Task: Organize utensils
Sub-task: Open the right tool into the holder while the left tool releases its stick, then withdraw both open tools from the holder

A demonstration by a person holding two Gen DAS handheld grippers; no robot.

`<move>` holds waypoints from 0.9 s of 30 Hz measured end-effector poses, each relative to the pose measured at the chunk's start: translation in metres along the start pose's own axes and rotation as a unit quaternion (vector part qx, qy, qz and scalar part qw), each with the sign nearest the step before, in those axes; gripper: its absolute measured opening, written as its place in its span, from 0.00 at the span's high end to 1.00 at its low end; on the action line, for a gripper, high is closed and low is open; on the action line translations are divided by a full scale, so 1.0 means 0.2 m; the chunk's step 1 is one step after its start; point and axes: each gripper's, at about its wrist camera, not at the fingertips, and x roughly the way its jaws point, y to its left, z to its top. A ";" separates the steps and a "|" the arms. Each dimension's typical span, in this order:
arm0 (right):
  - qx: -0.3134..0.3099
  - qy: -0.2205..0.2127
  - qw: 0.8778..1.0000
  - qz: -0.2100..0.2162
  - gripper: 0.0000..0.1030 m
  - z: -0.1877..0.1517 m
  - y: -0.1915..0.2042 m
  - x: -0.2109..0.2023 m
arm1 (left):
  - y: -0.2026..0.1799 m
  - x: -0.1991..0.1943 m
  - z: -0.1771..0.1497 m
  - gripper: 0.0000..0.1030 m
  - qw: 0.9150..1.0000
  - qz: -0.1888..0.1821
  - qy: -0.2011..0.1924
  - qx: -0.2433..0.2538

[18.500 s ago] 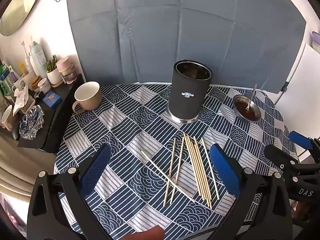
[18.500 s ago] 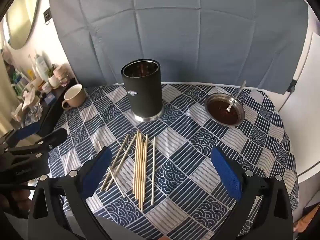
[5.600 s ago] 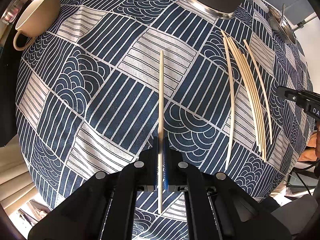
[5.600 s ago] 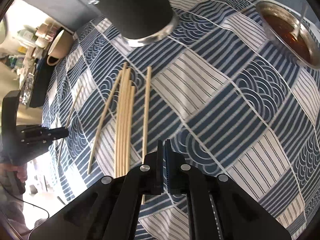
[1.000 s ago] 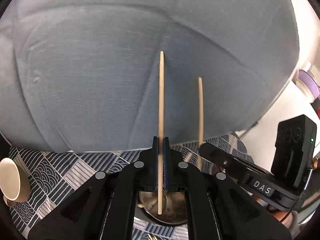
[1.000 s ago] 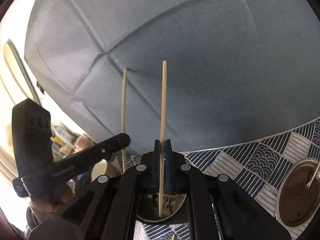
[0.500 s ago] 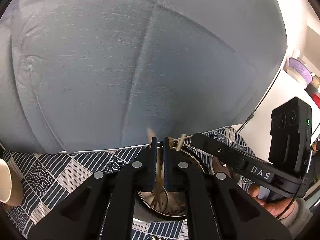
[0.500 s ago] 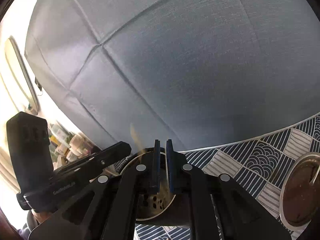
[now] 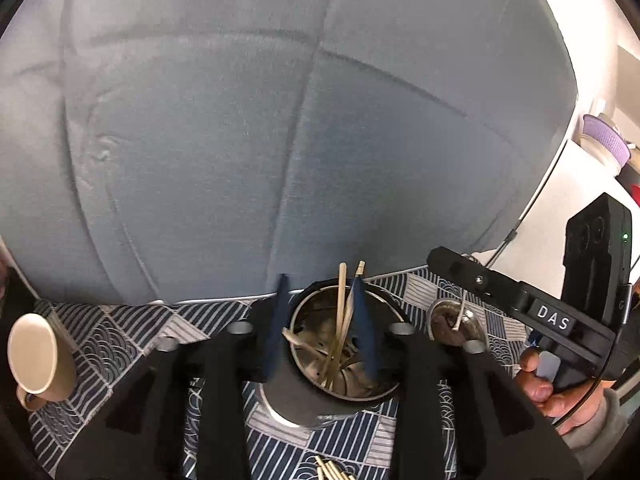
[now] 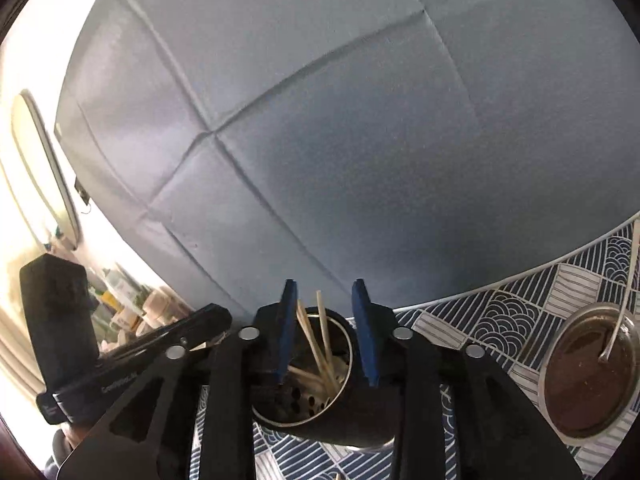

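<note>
Both grippers are hovering over the black utensil holder at six o'clock on the counter. The left gripper and right gripper have just been opening, released, gripping nothing. Chopsticks are leaning inside the holder; more are lying at six o'clock. A cup is sitting at nine o'clock, a sauce bowl at three.

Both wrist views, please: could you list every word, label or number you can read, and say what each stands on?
"DAS": white letters on the black body of the right gripper, seen in the left wrist view.
A line of grey lettering on the black body of the left gripper, in the right wrist view: too blurred to read.
No text is visible on the black holder, cup or tablecloth.
</note>
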 end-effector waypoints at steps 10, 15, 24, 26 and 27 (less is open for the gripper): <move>-0.004 0.004 1.000 -0.006 0.37 -0.05 0.07 -0.13 | 0.01 -0.16 -0.05 0.28 1.000 0.004 -0.012 -0.014; -0.005 0.006 1.000 -0.013 0.35 -0.09 0.09 -0.18 | 0.01 -0.19 -0.10 0.09 1.000 0.012 -0.001 -0.014; -0.034 0.029 0.999 -0.028 0.30 -0.21 0.10 -0.26 | 0.01 -0.20 -0.22 0.06 0.999 0.030 0.032 -0.019; -0.036 0.036 0.998 -0.031 0.29 -0.24 0.10 -0.27 | 0.01 -0.20 -0.24 0.06 0.998 0.041 0.038 -0.012; -0.036 0.040 0.998 -0.033 0.28 -0.26 0.09 -0.27 | 0.01 -0.20 -0.25 0.06 0.998 0.047 0.041 -0.007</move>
